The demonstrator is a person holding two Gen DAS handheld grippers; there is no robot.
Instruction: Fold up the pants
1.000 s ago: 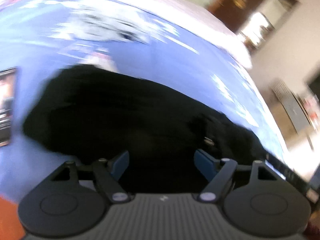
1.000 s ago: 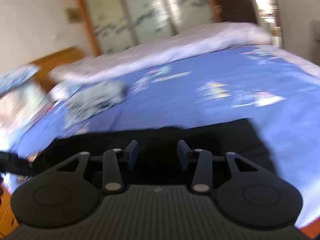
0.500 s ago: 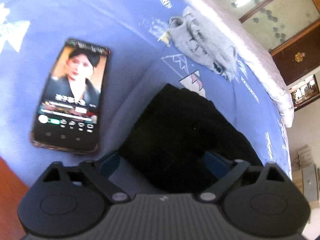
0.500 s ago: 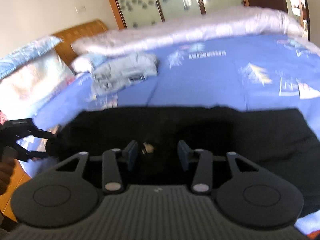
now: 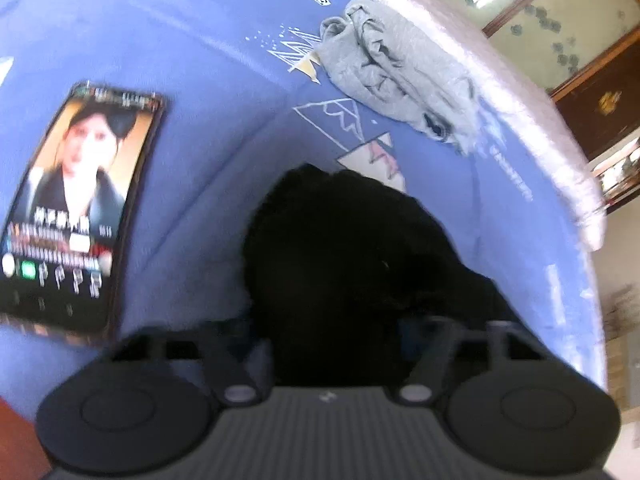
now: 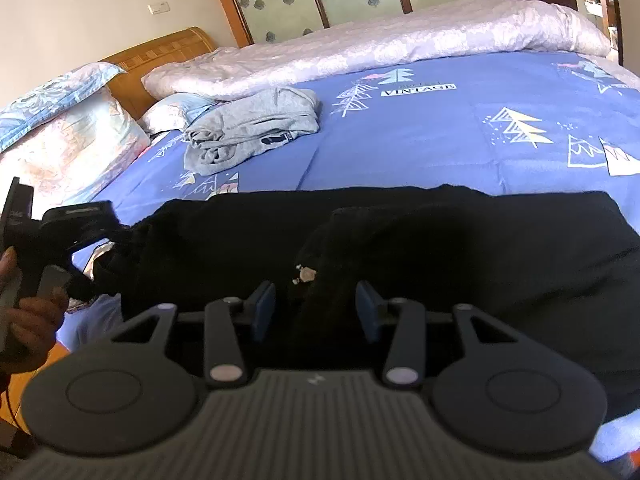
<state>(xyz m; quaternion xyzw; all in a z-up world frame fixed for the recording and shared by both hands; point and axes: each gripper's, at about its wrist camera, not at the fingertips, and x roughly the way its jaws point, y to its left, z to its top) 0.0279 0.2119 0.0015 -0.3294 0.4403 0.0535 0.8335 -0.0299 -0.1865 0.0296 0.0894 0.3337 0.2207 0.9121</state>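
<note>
The black, soft-cloth pants [image 6: 460, 248] lie across the near edge of the bed, spread sideways in a long dark band, with a raised fold bunched over the middle and a small pale button or tag showing there. Judging by this, the folding is at an early-to-middle stage: the cloth looks doubled along its length, but it is still long and loose, so the crosswise folds and the smoothing appear left to do.

The right gripper [image 6: 316, 308] hangs over the middle hump with its blue-padded fingers [image 6: 264, 308] partly open, cloth between them; whether the pads press on it I cannot tell. The left gripper [image 5: 336, 344] sits at the pants' end; its jaws have just been closing, with black cloth bunched between them, and the blur hides whether they grip it. A hand [image 6: 28, 320] holds that tool at the bed's edge.

The cloth is matte and limp, taking soft creases. Under it is a smooth blue printed bedsheet [image 6: 420, 132]. Beside the pants lies a glossy, flat, lit smartphone [image 5: 76, 208]; farther off, a crumpled grey knit garment [image 6: 252, 128], then a puffy pale quilt [image 6: 400, 40].
</note>
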